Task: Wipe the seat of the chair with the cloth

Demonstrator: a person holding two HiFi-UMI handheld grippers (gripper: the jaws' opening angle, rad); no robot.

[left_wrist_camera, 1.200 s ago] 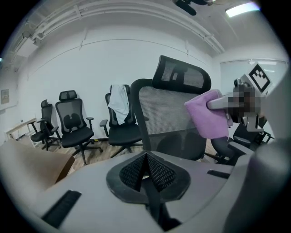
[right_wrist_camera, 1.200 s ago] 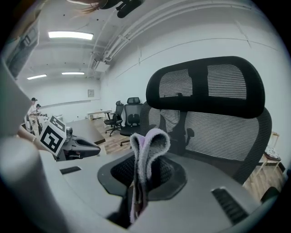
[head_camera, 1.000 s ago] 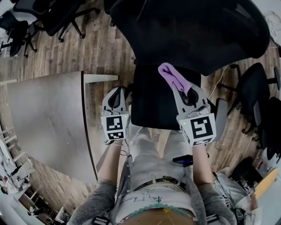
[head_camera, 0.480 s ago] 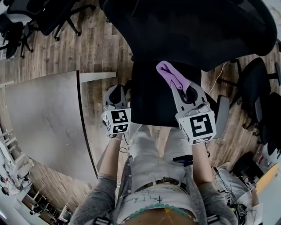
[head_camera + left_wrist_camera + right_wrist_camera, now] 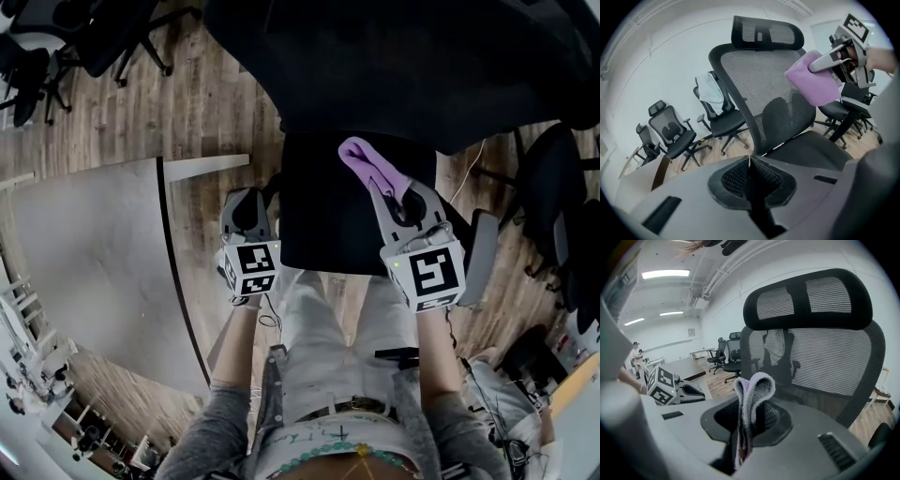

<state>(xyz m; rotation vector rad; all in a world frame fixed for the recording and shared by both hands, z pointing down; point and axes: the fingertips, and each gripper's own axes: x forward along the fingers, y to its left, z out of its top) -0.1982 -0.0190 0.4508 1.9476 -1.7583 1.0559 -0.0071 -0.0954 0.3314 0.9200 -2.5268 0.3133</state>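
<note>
— Where's that folded purple fleece cloth [image 5: 361,161]?
— Over the black padded chair seat [image 5: 319,225], not touching, pinched in my right gripper [image 5: 380,187]; left gripper [image 5: 246,202] pressed together, empty. I'd lower it flat, press lightly, sweep back-to-front

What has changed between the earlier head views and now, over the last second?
Nothing has visibly changed. The right gripper still holds the cloth raised above the seat, jaws shut on it. The left gripper stays beside the seat's left edge, jaws together and empty.
</note>
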